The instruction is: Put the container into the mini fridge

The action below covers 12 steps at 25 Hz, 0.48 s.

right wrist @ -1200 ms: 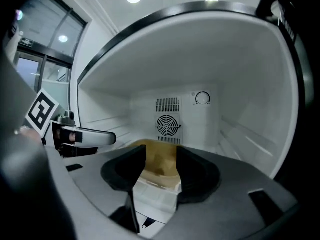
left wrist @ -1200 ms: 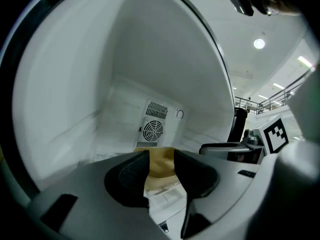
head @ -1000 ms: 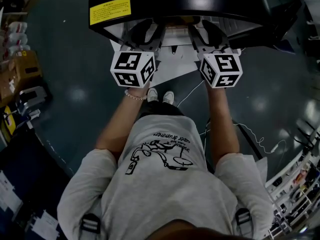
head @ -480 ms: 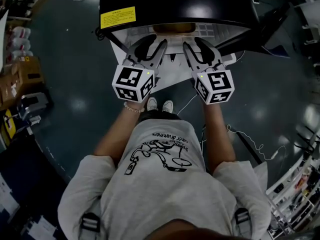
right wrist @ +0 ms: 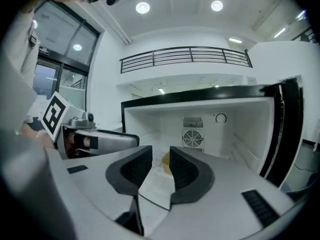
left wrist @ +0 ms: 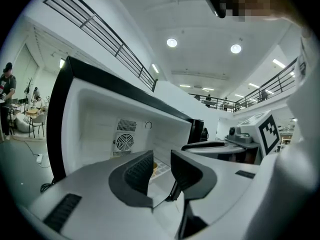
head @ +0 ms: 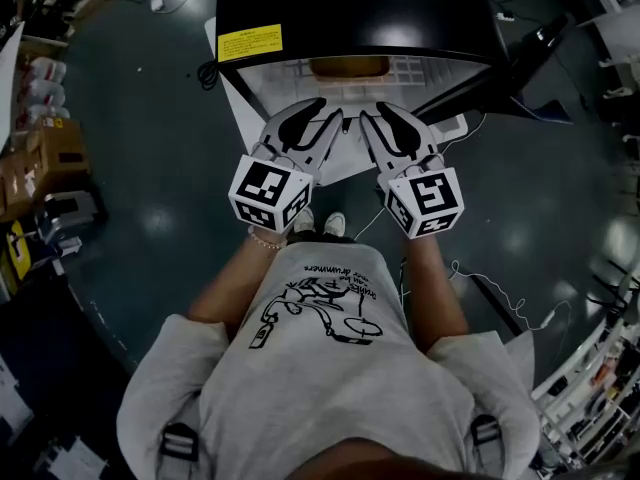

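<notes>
The black mini fridge [head: 350,8] stands open, its white inside facing me. A tan container [head: 349,66] sits on the wire shelf inside; it shows as a yellowish patch past the jaws in the left gripper view [left wrist: 155,165] and the right gripper view [right wrist: 165,160]. My left gripper [head: 322,111] and right gripper [head: 381,113] hover side by side in front of the opening, clear of the container. Both pairs of jaws have just been closing and stand a little apart with nothing between them, as seen at the left gripper [left wrist: 161,166] and the right gripper [right wrist: 161,164].
The fridge door [head: 495,63] swings open to the right. A white sheet [head: 345,158] lies on the floor before the fridge, by the person's feet [head: 320,223]. Cables [head: 490,268] trail at the right; boxes [head: 40,148] crowd the left edge.
Both grippers have drawn back out of the fridge toward the person and risen. Their jaws have narrowed. The container stays on the shelf.
</notes>
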Available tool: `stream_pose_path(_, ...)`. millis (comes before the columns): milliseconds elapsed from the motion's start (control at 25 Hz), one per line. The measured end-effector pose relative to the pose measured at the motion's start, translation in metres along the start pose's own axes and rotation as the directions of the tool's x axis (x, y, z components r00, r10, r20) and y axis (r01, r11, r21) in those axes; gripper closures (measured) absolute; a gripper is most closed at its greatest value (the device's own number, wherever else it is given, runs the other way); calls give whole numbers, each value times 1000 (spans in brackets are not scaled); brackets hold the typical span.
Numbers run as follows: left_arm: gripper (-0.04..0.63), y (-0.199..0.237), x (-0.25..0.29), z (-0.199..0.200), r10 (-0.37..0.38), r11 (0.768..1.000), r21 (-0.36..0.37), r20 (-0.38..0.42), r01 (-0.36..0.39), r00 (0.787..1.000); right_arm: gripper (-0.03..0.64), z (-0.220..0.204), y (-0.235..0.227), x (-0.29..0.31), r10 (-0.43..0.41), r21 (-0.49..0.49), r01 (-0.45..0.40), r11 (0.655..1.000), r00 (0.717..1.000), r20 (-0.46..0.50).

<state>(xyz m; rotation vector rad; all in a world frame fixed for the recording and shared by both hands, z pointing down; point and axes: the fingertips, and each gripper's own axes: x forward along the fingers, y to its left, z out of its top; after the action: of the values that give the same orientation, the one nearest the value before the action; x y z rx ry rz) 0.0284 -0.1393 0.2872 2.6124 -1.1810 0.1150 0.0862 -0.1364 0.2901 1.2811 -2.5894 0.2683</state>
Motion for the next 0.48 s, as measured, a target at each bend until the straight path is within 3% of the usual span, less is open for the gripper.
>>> stream_pose_path(480,514,-29,-31,22,-53,998,40,40,52,998,537,28,32,-33,63,-46,-61,997,998,32)
